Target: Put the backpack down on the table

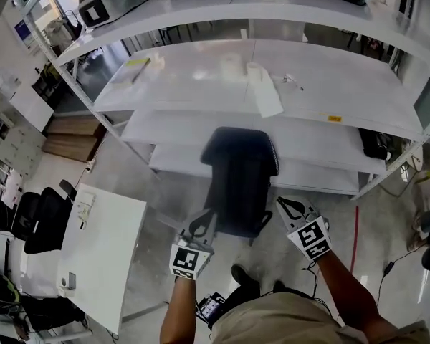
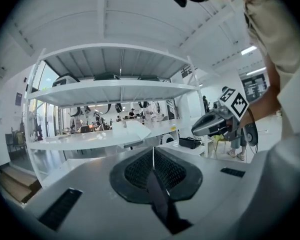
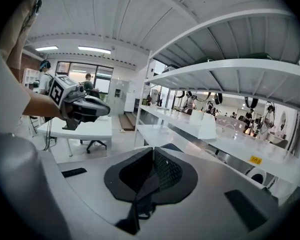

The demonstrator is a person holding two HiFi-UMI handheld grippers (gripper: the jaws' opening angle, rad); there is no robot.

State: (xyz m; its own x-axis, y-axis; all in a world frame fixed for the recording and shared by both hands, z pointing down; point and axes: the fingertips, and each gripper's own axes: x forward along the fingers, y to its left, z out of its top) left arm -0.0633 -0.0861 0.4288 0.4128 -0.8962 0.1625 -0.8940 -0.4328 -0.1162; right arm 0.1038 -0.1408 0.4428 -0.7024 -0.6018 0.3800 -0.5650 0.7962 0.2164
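A black backpack (image 1: 240,181) hangs in the air in front of the white shelving table (image 1: 344,84), below the level of its top. My left gripper (image 1: 204,219) is shut on a black strap (image 2: 160,201) at the pack's lower left. My right gripper (image 1: 287,206) is shut on another black strap (image 3: 140,191) at its lower right. In each gripper view the strap runs out from between the closed jaws. The right gripper (image 2: 214,124) shows in the left gripper view, and the left gripper (image 3: 87,106) in the right gripper view.
On the table lie a white folded bag (image 1: 265,95), a white roll (image 1: 231,64) and small items. A lower shelf (image 1: 322,138) holds a black bag (image 1: 375,145). A white desk (image 1: 104,242) and black office chairs (image 1: 39,221) stand at the left. My shoes (image 1: 245,278) are on the floor.
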